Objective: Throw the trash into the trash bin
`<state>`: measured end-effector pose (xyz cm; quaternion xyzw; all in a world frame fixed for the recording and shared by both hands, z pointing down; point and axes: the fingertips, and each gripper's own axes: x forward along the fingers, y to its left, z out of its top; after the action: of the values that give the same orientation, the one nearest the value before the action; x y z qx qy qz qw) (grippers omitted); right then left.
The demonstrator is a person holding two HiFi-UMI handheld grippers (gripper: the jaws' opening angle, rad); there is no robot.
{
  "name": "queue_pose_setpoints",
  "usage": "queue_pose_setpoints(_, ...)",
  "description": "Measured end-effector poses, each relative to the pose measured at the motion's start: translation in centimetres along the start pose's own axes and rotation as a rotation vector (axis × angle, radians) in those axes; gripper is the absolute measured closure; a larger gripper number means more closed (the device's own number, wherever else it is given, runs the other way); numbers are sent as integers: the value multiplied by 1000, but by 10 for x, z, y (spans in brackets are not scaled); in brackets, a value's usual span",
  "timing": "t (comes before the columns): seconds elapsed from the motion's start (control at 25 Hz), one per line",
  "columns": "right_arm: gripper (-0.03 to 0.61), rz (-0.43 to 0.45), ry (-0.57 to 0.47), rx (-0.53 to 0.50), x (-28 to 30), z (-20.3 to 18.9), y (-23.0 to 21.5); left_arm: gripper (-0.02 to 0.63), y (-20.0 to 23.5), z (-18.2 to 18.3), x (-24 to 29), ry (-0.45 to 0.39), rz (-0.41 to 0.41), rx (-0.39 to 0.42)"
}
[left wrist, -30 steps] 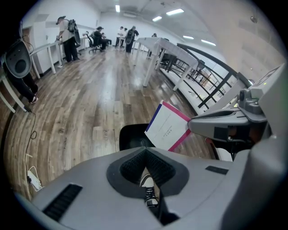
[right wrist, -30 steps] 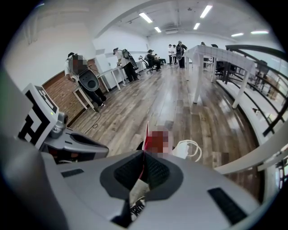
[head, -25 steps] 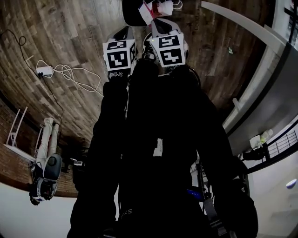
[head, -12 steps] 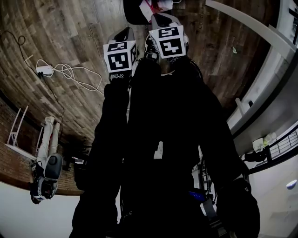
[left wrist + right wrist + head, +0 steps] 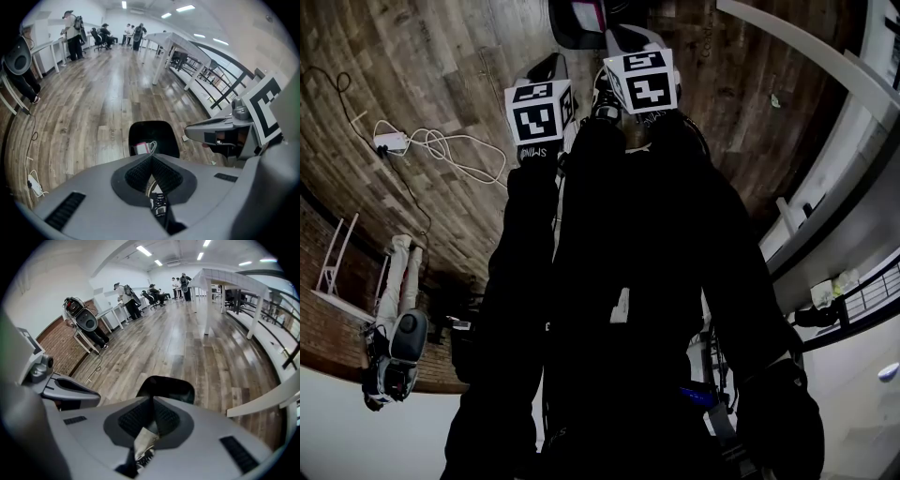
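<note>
A black trash bin (image 5: 153, 136) stands on the wood floor right below both grippers; in the head view only its edge (image 5: 572, 23) shows at the top. A red-and-white packet (image 5: 142, 148) lies inside it. My left gripper (image 5: 151, 160) hangs above the bin's near rim, shut with nothing between its pads; past them only a shoe shows. My right gripper (image 5: 152, 402) hovers over the bin (image 5: 166, 387), shut on a pale crumpled wrapper (image 5: 143, 442) that hangs back from the pads. In the head view the marker cubes of the left gripper (image 5: 539, 111) and right gripper (image 5: 642, 82) sit side by side.
A white power strip with coiled cable (image 5: 394, 142) lies on the floor to the left. A long white table (image 5: 806, 56) runs along the right, with a small scrap (image 5: 775, 99) on the floor near it. Equipment on a stand (image 5: 394, 347) and people (image 5: 72, 28) are farther off.
Both grippers have sunk toward the bin, the right one more. The bin's contents have slid out of the head view's top edge. Both grips are unchanged.
</note>
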<state>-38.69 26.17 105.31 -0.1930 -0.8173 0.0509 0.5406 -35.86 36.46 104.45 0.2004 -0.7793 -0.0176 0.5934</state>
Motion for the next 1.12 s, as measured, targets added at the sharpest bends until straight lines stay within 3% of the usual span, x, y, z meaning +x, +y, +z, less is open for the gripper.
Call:
queue_pose_setpoints(0.56,563,-35,-84,7,-55,14,-11,612,-34,13,-14,-32,-13,17)
queue_pose_setpoints(0.88,563,-56,-149,-5,-115,29,-1,612,-69,32,-57,-81,-26,49)
queue_pose_setpoints(1.12,563,-55,-241,21,-198,47,7,612,-111,48,-111,-125,-53,98)
